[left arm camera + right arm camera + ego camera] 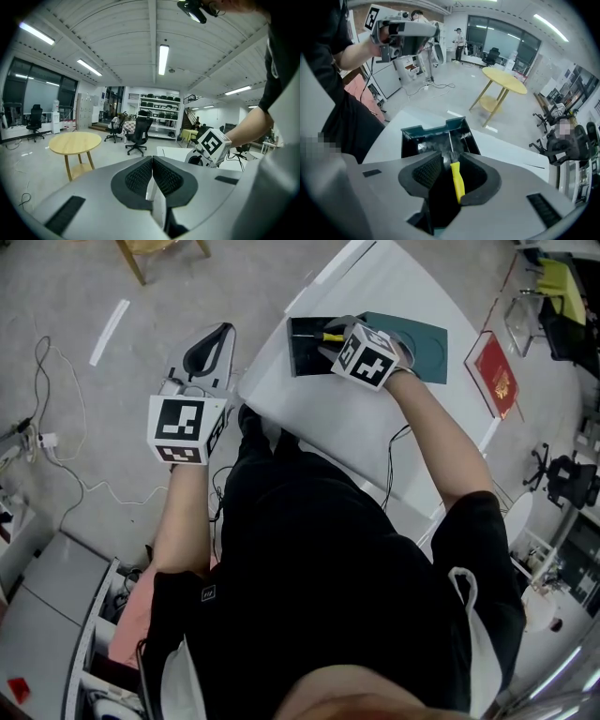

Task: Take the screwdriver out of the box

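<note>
Screwdriver (pixel 457 180) w/ yellow handle lies inside open dark box (pixel 433 130), metal shaft pointing toward box's far wall. Box sits on white table (pixel 375 437), near its far edge in head view, w/ flat teal panel (pixel 417 345) just beside it. Right claw (pixel 449 159) points steeply down into box, jaws wide apart; yellow handle lies between them, close along the pad at view's right, not squeezed. Left claw (pixel 152 161) is held off the table, over grey floor (pixel 75 399) at person's left, well apart from box; jaws together, nothing between them. Red booklet (pixel 497 371) lies further right.
</note>
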`<action>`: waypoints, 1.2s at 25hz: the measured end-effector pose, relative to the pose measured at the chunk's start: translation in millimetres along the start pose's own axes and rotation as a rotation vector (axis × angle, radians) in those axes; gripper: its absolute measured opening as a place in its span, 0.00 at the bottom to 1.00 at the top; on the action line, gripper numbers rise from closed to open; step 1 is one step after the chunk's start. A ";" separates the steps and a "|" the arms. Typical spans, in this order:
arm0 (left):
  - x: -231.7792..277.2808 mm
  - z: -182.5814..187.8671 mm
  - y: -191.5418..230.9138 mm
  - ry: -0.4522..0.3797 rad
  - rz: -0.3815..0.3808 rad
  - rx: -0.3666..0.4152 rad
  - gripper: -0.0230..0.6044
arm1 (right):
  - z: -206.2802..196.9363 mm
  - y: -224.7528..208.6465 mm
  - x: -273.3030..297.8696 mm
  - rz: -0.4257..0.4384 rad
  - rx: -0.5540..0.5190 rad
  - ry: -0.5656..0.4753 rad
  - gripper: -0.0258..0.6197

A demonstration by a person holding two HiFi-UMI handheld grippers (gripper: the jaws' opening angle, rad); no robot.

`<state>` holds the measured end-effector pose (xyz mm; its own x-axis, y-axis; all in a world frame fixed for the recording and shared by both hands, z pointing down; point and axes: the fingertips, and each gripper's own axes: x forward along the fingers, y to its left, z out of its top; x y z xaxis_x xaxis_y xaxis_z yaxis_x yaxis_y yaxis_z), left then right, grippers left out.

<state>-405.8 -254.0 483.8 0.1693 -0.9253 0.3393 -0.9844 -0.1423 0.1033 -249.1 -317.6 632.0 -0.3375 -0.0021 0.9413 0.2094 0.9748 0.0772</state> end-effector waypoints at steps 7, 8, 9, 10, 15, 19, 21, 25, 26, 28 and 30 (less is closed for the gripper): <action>-5.6 -7.8 13.0 0.013 0.023 -0.018 0.06 | -15.8 -5.9 21.8 0.018 -0.067 0.131 0.25; -6.0 -7.9 14.6 0.015 0.026 -0.018 0.06 | -17.1 -5.5 23.4 0.030 -0.068 0.148 0.25; -6.6 -7.5 16.0 0.015 0.028 -0.019 0.06 | -17.6 -5.1 24.4 0.042 -0.068 0.163 0.25; -7.2 -6.7 17.1 0.015 0.029 -0.019 0.06 | -17.6 -4.5 24.7 0.052 -0.069 0.180 0.24; -10.4 -0.8 21.2 0.009 0.032 -0.013 0.06 | -22.5 0.1 28.4 0.088 -0.087 0.277 0.24; -12.7 1.9 27.9 0.004 0.033 -0.014 0.06 | -22.1 1.9 32.1 0.103 -0.088 0.297 0.24; -14.5 1.4 30.8 0.001 0.036 -0.017 0.06 | -22.7 3.2 32.2 0.107 -0.087 0.296 0.23; -19.4 1.1 35.2 -0.006 0.031 -0.023 0.06 | -22.4 7.6 31.7 0.096 -0.101 0.289 0.17; -20.7 2.0 36.8 -0.009 0.028 -0.024 0.06 | -21.7 7.5 31.3 0.087 -0.102 0.285 0.17; -22.5 4.9 39.1 -0.015 0.018 -0.021 0.06 | -19.6 7.1 29.6 0.063 -0.095 0.274 0.17; -22.8 8.8 38.9 -0.021 0.001 -0.011 0.06 | -16.0 6.4 24.6 0.035 -0.071 0.251 0.17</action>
<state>-448.3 -241.5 471.9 0.1669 -0.9327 0.3197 -0.9840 -0.1372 0.1135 -241.5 -315.0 660.9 -0.0922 -0.0330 0.9952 0.2835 0.9572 0.0580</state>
